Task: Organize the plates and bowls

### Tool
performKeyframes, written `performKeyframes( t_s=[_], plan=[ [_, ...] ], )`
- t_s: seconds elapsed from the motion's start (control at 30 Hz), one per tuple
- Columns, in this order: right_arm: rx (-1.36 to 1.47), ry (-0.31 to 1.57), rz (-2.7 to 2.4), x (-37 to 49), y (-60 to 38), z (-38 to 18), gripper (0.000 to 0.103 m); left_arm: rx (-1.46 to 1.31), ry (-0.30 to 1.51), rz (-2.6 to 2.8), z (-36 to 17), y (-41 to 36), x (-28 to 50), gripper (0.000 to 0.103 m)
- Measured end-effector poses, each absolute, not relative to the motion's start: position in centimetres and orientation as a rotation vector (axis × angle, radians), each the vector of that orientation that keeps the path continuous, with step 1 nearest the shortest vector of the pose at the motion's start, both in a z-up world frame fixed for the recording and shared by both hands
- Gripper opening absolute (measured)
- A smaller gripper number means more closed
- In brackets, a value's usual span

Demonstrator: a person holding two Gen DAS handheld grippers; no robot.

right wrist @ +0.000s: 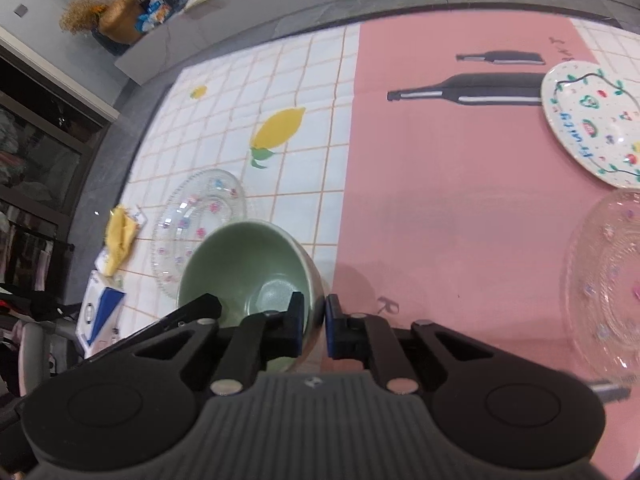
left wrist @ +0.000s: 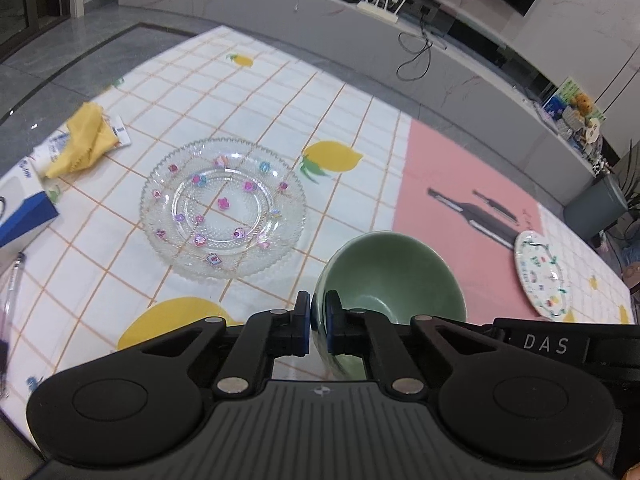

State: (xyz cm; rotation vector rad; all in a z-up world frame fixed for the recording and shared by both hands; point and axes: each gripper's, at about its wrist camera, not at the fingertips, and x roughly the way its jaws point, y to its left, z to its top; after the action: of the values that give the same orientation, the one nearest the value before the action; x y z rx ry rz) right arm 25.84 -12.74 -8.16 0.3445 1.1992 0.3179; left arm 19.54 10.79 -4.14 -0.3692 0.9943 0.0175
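Seemingly glossy pale-green bowl (left wrist: 390, 276), rim pinched on opposite sides by both grippers' jaws.

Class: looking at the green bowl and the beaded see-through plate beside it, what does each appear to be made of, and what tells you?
Green bowl: probably glazed ceramic; opaque with a soft sheen. Beaded plate: likely pressed glass, possibly clear plastic; the tablecloth grid shows through it.

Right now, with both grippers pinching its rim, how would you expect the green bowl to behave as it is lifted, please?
The green bowl looks glazed, so its rim may slip between the left gripper and right gripper. It probably stays rigid, being ceramic-looking. Its tilt suggests it could swing.
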Motion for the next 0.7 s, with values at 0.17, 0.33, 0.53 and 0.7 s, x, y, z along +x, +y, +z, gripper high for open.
performKeyframes(
  t_s=[0.17,0.33,0.53,0.7],
  plan=[
    [0.379,1.127,0.334,22.5,-14.4,-4.8,0.008,-0.37,0.929,0.001,-0.7,9.8,16.6,0.008],
    [0.417,1.058,0.342,18.5,-16.6,-2.2,0.009,-0.365,0.876,-0.026,1.8,8.1,13.2,0.008],
    [0.454,1.022,0.315,14.1,-19.4,-1.1,0.009,-0.364,0.882,-0.067,2.1,6.2,10.4,0.008],
    [0.505,1.055,0.289,11.8,-21.3,-2.6,0.009,-0.364,0.93,-0.079,0.7,5.2,8.9,0.008]
  ],
)
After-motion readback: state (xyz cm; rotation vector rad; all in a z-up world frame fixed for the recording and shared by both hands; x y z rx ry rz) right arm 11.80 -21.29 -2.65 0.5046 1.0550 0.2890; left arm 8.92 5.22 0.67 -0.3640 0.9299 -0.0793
